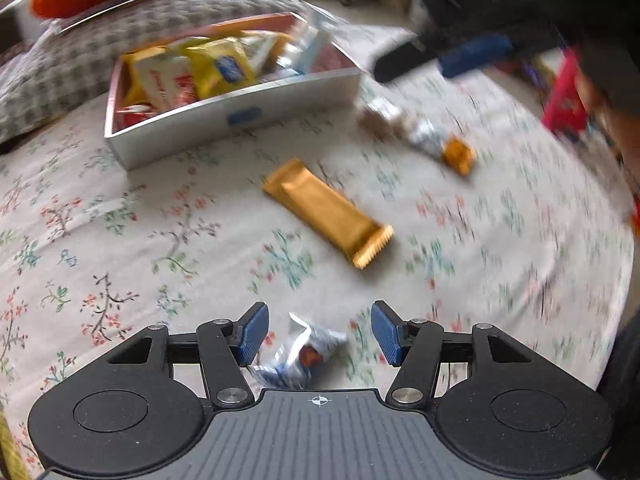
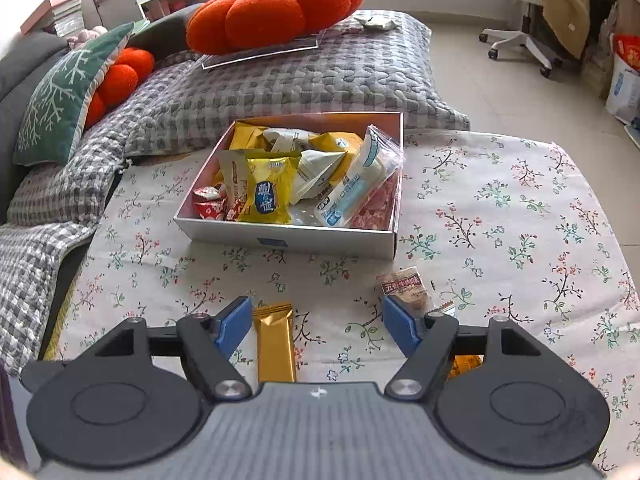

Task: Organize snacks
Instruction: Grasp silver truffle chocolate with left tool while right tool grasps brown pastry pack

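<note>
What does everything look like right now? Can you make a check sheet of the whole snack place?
Surface: floral cloth, flat, snacks lying loose on it.
Job's things: white box filled with packets; gold bar, small silver-blue packet, brown-label packet and orange packet outside it.
Clutter: nothing seen.
Grippers: left hand-held gripper open around the silver-blue packet; right hand-held gripper open, empty, over the gold bar.
Cables: nothing seen.
Surroundings: pumpkin cushion, checked blanket, office chair.

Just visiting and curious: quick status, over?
Both claws open: left claw over a small white wrapper, right claw empty. Gold bar outside the box. Nothing blocking.
</note>
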